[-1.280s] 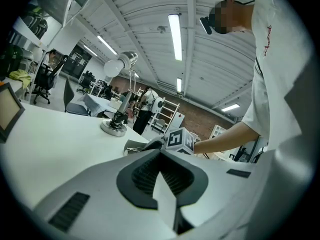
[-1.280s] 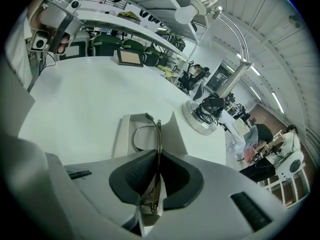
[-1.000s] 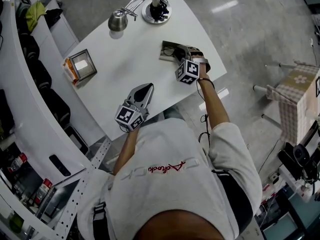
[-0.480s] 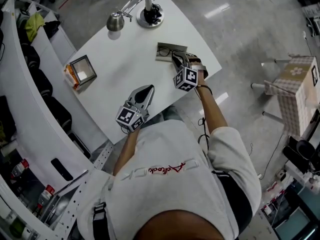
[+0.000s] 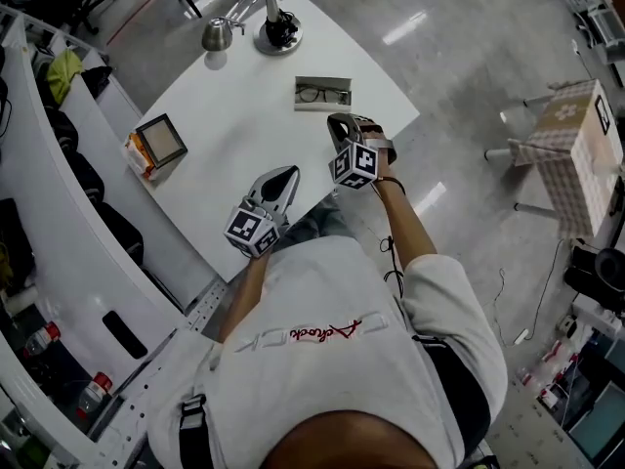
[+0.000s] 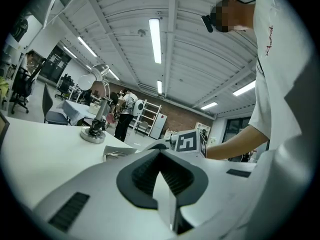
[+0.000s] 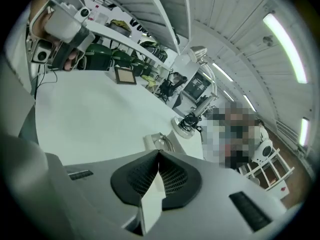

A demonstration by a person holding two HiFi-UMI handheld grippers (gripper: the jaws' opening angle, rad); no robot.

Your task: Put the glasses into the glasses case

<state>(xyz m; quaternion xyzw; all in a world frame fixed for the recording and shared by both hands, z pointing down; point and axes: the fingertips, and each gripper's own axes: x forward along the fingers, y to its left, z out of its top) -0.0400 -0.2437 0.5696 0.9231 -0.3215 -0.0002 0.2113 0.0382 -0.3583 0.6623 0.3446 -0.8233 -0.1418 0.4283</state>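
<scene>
The glasses lie inside the open glasses case, a shallow grey tray on the white table, towards the upper middle of the head view. To my eye they sit flat in it, dark frame up, lenses side by side.

They look a light, thin-framed pair, and I would call them fragile: lenses that scratch, hinged arms that fold or twist if squeezed the wrong way. If they need shifting, the bridge or the top bar of the frame is the place to pinch, never the lenses. The case looks light too and would probably slide on that smooth tabletop if nudged from one side, so it wants steadying.

The right gripper has just been closing its jaws. They now meet tip to tip with nothing between them. It hangs just below the case in the frame, near it but clear of it, nose tilted down towards the table. The arm behind it is stretched well out from the shoulder, running down the right of the picture.

The left gripper is pressed together as well and empty. It is held roughly level over the near edge of the table at centre frame, on a bent forearm close to the body, pointing up and right — well apart from the case. The lamp stands beyond, at the top.
</scene>
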